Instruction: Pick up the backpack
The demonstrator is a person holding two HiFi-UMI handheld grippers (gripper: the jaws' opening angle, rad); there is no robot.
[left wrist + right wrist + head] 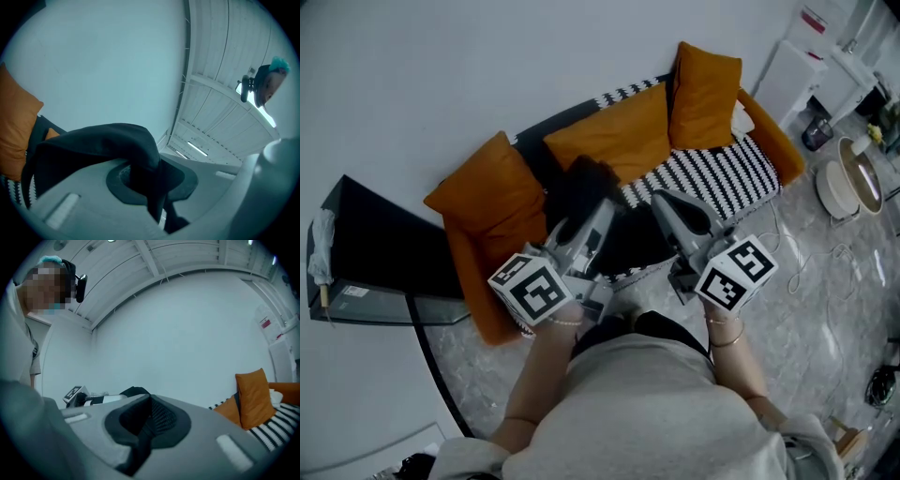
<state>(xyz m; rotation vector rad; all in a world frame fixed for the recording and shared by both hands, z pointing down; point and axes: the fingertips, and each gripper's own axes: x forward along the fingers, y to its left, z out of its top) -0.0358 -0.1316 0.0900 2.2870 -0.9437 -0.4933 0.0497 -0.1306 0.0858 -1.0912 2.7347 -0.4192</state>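
Backpack (623,239) is hanging above the sofa (722,173), pinched tight in your left gripper (150,178) and right gripper (145,423); raise both evenly.

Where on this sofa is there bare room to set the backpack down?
Bare: the striped seat between the backpack and the right armrest, below the upright orange cushion. Crowded: the sofa's left end, under piled orange cushions, and the middle, taken by the backpack.
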